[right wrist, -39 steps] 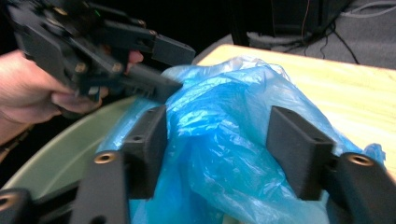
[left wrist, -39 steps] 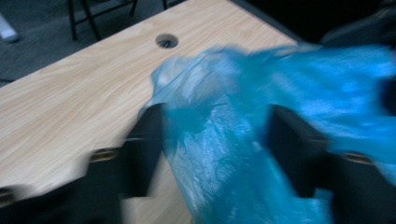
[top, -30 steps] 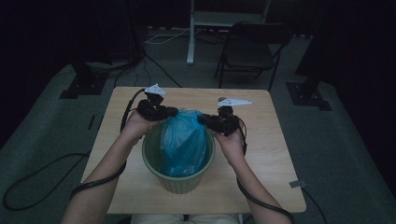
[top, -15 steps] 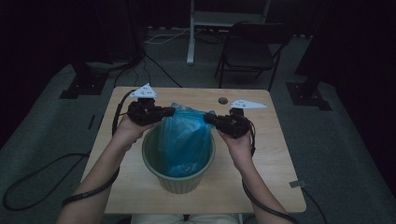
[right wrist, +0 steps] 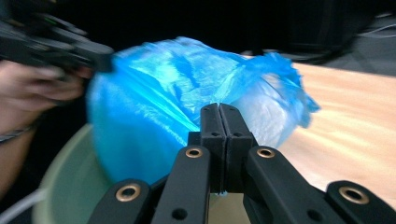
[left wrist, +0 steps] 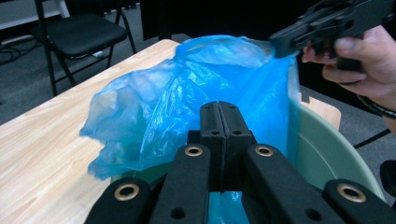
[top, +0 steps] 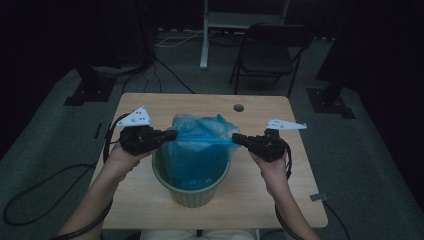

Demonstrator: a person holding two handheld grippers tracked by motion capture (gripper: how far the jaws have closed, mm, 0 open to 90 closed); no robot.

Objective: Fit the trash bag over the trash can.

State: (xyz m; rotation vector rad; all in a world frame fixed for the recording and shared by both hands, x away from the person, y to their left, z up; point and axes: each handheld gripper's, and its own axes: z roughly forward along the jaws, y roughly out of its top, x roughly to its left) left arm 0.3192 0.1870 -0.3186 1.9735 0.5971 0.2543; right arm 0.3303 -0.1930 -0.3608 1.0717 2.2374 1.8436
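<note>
A blue plastic bag [top: 200, 142] stands puffed up inside a pale green bin [top: 192, 192] near the front middle of the wooden table [top: 280, 200]. My left gripper [top: 172, 134] is shut on the bag's left edge, and my right gripper [top: 235, 138] is shut on its right edge; between them the bag's mouth is drawn taut above the bin. In the left gripper view the closed jaws pinch the bag [left wrist: 187, 93], with the bin's rim [left wrist: 336, 158] to the right. In the right gripper view the bag [right wrist: 187, 88] bulges over the bin [right wrist: 60, 186].
A round hole [top: 239, 107] lies in the table near its far edge. Beyond the table stand a black folding chair [top: 265, 55] and dark stand bases [top: 85, 92] on the floor. Cables trail from both grippers off the table's sides.
Both grippers have moved apart, left going left and right going right, each holding the bag. The bag's top has stretched wider over the bin.
</note>
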